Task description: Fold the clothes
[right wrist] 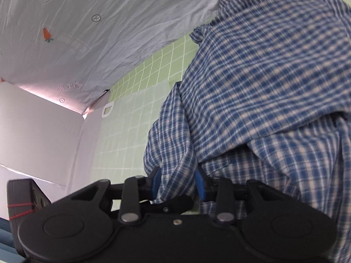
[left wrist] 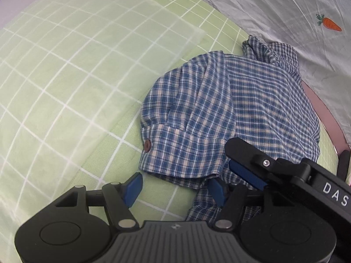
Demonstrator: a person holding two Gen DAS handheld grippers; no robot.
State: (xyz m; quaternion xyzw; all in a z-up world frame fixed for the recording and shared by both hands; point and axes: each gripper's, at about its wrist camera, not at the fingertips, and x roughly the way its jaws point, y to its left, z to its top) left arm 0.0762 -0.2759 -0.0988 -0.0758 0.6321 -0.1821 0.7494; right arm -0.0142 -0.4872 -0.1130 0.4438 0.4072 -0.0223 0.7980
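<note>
1. Where the green grid-patterned sheet (left wrist: 65, 100) covers the bed, a blue-and-white checked shirt (left wrist: 219, 109) lies in a loose heap, bunched and half-folded, near the sheet's far edge.
2. Shirt, detail: one brown button (left wrist: 147, 146) shows on a hemmed band at the heap's near left corner; a gathered end of cloth pokes up at the far side.
3. White cloth (left wrist: 285, 22), creased, lies just beyond the shirt, printed with a small orange carrot (left wrist: 330, 23) and arrow-shaped labels.
4. Left gripper (left wrist: 175, 189): fingers stand apart over the shirt's near edge. Its left blue pad (left wrist: 132, 189) sits over bare green sheet, clear of the cloth; its right blue pad (left wrist: 217, 191) is at the shirt's hem. Nothing is pinched between them.
5. Right gripper (right wrist: 178, 185): seen in its own view, a bunched fold of the shirt (right wrist: 263, 76) hangs down between the two blue pads (right wrist: 156, 183), which sit close against the fabric on either side. The fold fills the gap; it reads as gripped.
6. Same gripper from the left view: its black body (left wrist: 285, 166) reaches in from the right, resting over the shirt's near right corner.
7. Pale wall panel (right wrist: 39, 135) stands beyond the bed's corner in the right view.
</note>
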